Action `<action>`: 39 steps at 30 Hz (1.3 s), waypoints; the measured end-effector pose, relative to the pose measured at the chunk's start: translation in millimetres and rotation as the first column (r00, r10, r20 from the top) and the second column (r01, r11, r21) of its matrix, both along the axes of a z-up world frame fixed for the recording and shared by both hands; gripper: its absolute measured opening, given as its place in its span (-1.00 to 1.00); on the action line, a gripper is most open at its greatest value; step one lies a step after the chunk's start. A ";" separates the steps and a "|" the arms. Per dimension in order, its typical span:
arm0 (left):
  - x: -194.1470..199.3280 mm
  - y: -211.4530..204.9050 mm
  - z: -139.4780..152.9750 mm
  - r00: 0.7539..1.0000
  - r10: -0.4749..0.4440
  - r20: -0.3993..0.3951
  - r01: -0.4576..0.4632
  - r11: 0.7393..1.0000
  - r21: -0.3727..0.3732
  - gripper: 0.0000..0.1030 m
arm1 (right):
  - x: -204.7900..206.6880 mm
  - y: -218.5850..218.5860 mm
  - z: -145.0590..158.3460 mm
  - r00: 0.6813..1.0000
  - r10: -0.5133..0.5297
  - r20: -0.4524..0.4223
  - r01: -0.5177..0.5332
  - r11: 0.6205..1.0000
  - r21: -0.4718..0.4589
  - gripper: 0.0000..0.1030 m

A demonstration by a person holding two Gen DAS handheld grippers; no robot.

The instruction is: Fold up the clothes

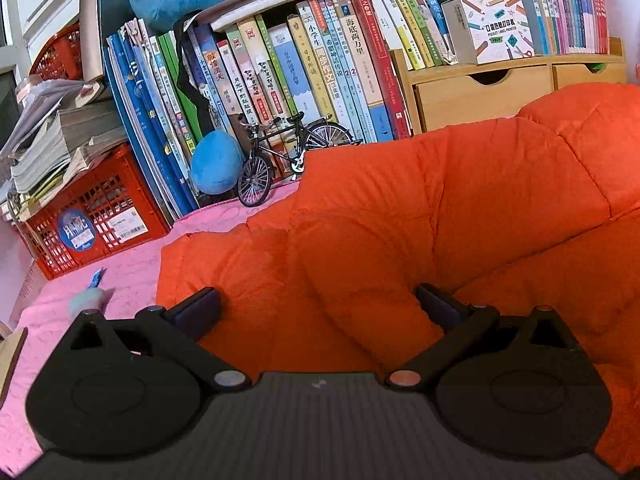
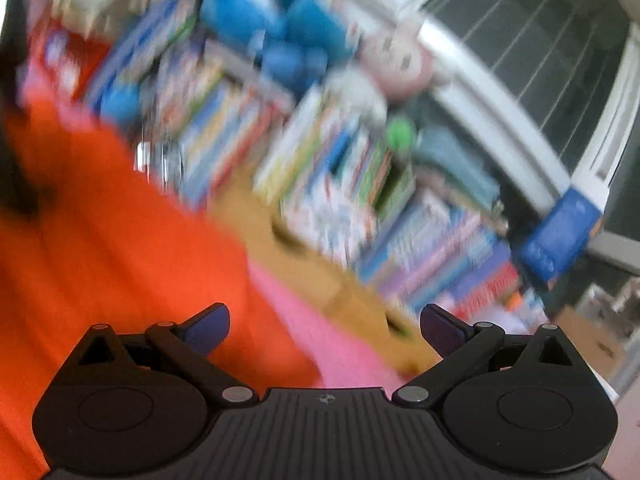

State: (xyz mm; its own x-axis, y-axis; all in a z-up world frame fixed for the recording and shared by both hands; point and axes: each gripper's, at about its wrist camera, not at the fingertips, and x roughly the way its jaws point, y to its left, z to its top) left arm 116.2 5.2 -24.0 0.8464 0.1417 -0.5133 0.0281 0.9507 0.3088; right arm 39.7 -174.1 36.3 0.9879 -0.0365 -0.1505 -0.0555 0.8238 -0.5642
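An orange puffy quilted jacket (image 1: 420, 216) lies bunched on a pink bedspread (image 1: 132, 260). In the left wrist view my left gripper (image 1: 320, 308) is open, its fingers wide apart around a raised fold of the jacket, pressing into the fabric without clamping it. In the right wrist view, which is motion-blurred, my right gripper (image 2: 324, 328) is open and empty above the jacket's edge (image 2: 120, 248) and the pink bedspread (image 2: 344, 356).
Rows of books (image 1: 280, 76), a model bicycle (image 1: 288, 152), a blue plush (image 1: 216, 164), a red crate (image 1: 92, 220) and a wooden drawer unit (image 1: 480, 92) stand behind the jacket. A small blue item (image 1: 94, 280) lies on the bedspread at left. A window (image 2: 540, 48) is at right.
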 end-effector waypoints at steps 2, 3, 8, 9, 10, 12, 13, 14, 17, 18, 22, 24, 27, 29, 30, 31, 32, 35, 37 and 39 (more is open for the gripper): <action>0.0 -0.1 -0.6 1.000 0.001 0.000 -0.001 1.000 -0.003 1.00 | 16.3 18.1 9.6 0.998 0.056 -0.012 -0.055 0.996 0.074 0.99; 0.0 -0.4 -1.1 1.000 0.001 0.000 -0.001 1.000 -0.003 1.00 | 24.4 27.1 14.4 0.996 0.084 -0.016 -0.082 0.991 0.110 0.99; 0.2 -1.3 -3.5 1.000 0.002 0.001 -0.002 1.000 -0.006 1.00 | 85.5 49.9 3.6 0.980 0.103 -0.169 -0.047 0.951 0.307 0.99; 0.1 -1.4 -3.6 1.000 0.003 0.001 -0.003 1.000 -0.006 1.00 | 95.0 50.8 -1.2 0.974 0.095 -0.204 -0.023 0.943 0.331 0.99; 0.1 -1.4 -3.8 1.000 0.002 0.001 -0.002 1.000 -0.008 1.00 | 99.6 47.3 -7.9 0.971 0.082 -0.226 -0.001 0.942 0.335 0.99; 0.0 -0.9 -4.0 1.000 0.001 0.000 -0.001 1.000 -0.014 1.00 | 105.6 37.8 -22.0 0.965 0.052 -0.256 0.037 0.943 0.331 0.99; 0.0 -0.8 -4.2 1.000 0.000 0.000 0.000 1.000 -0.017 1.00 | 108.6 33.0 -29.0 0.962 0.038 -0.271 0.056 0.943 0.328 0.99; -0.1 -0.8 -4.5 1.000 -0.001 -0.001 0.001 1.000 -0.019 1.00 | 111.6 28.2 -36.1 0.958 0.023 -0.286 0.074 0.943 0.325 0.99; -0.6 -2.0 -5.5 1.000 -0.006 0.000 0.006 1.000 -0.019 1.00 | 115.4 20.1 -40.9 0.947 0.027 -0.319 0.093 0.931 0.354 0.99; -0.7 -2.4 -5.8 1.000 -0.007 0.001 0.007 1.000 -0.018 1.00 | 116.5 17.6 -41.9 0.944 0.030 -0.329 0.097 0.926 0.365 0.99; -2.6 -1.3 -4.8 1.000 -0.005 0.014 0.006 0.999 -0.035 1.00 | 120.8 7.6 -45.9 0.928 0.044 -0.369 0.118 0.906 0.406 1.00; -6.0 3.6 -1.3 0.999 0.001 0.034 0.002 0.997 -0.077 1.00 | 122.9 2.7 -47.8 0.920 0.052 -0.388 0.129 0.895 0.426 1.00; -18.9 11.2 21.0 0.992 0.050 0.115 -0.030 0.986 -0.164 1.00 | 126.1 1.0 -50.0 0.909 0.061 -0.413 0.138 0.890 0.435 1.00; -23.5 12.3 46.6 0.978 0.062 0.198 -0.024 0.982 -0.189 1.00 | 126.9 0.1 -50.5 0.904 0.066 -0.423 0.141 0.887 0.440 1.00; -21.8 10.0 59.5 0.970 0.062 0.234 -0.018 0.983 -0.185 1.00 | 127.4 -0.2 -50.4 0.902 0.069 -0.426 0.141 0.886 0.441 1.00; -13.7 4.5 69.9 0.966 0.052 0.252 -0.011 0.987 -0.158 1.00 | 127.5 -0.1 -50.4 0.901 0.069 -0.428 0.142 0.887 0.440 1.00; -4.5 -1.4 78.4 0.964 0.038 0.262 -0.004 0.991 -0.130 1.00 | 127.3 0.6 -50.4 0.901 0.067 -0.429 0.142 0.889 0.436 1.00; 34.8 -22.4 76.8 0.978 -0.009 0.210 0.016 0.999 -0.028 1.00 | 127.1 2.1 -50.0 0.902 0.062 -0.427 0.140 0.894 0.426 1.00; 58.7 -33.5 57.5 0.988 -0.012 0.155 0.000 0.997 0.074 1.00 | 124.0 6.4 -45.6 0.914 0.059 -0.401 0.122 0.904 0.410 1.00; 74.7 -38.3 34.2 0.993 0.015 0.120 -0.037 0.983 0.178 1.00 | 120.5 11.4 -40.5 0.927 0.056 -0.371 0.101 0.915 0.390 1.00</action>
